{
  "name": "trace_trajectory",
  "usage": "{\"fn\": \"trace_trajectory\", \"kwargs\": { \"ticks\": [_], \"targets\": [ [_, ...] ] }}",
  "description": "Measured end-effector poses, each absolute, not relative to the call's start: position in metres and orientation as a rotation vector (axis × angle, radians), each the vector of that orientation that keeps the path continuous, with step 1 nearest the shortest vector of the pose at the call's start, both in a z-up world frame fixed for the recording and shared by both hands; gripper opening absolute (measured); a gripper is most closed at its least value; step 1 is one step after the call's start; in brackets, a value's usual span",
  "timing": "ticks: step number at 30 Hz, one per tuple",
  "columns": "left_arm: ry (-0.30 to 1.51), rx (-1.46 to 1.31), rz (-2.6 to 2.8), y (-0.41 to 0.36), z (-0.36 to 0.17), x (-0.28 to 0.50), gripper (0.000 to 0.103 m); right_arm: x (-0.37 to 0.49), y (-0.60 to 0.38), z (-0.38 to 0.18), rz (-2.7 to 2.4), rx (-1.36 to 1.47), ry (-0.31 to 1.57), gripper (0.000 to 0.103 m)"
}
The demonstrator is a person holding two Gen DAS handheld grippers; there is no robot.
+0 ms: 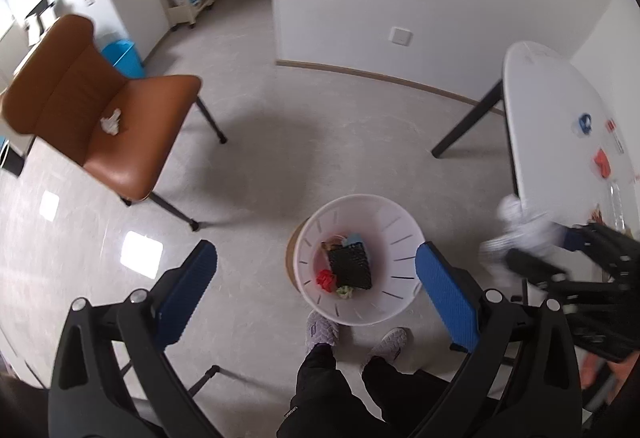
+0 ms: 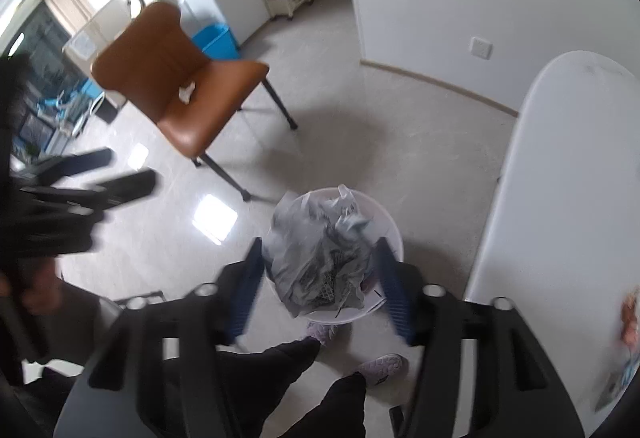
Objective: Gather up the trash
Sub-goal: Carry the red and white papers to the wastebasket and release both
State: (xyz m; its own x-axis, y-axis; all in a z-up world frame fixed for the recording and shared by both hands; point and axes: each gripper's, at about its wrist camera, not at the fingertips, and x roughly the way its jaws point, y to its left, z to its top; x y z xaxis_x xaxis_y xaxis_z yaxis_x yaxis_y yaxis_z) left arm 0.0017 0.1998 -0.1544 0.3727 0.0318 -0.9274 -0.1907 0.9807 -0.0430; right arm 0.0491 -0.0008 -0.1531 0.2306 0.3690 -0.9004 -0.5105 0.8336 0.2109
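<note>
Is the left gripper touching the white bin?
Apart. The right wrist view shows the left gripper over bare floor, with a clear gap to the white bin.

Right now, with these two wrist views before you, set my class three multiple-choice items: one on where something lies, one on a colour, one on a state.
1. Where does the crumpled white tissue lie?
A. in the bin
B. on the seat of the brown chair
C. on the floor

2. What colour is the waste bin?
A. white
B. blue
C. brown

3. How does the left gripper stand?
A. shut on the tissue
B. shut, with nothing in it
C. open, with nothing in it

Answers:
1 is B, since the tissue sits in the middle of the chair's seat.
2 is A, since the bin's rim and slotted walls are white.
3 is C, since the two blue pads stand wide apart and nothing is held between them.
</note>
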Motion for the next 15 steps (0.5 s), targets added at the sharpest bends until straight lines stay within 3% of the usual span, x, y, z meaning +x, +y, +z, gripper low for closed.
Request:
{"fn": "trace_trajectory", "kwargs": {
  "ticks": [2,3,9,15],
  "targets": [
    [1.186,-0.17,0.174,0.208,-0.155,-0.002,0.095,0.053,0.009,-0.169,0.604,-0.155,1.213,0.087],
    [1.189,-0.178,0.183,0.211,-0.155,-0.004,0.095,0.054,0.012,-0.174,0.595,-0.16,1.221,0.091],
    [1.191,-0.187,0.211,0.214,-0.152,-0.012,0.095,0.052,-0.002,-0.164,0.537,-0.103,1.226,0.1],
    [1.148,-0.151,0.161,0.197,-0.132,-0.008,0.095,0.044,-0.042,-0.125,0.451,-0.041,1.155,0.101]
  ]
}}
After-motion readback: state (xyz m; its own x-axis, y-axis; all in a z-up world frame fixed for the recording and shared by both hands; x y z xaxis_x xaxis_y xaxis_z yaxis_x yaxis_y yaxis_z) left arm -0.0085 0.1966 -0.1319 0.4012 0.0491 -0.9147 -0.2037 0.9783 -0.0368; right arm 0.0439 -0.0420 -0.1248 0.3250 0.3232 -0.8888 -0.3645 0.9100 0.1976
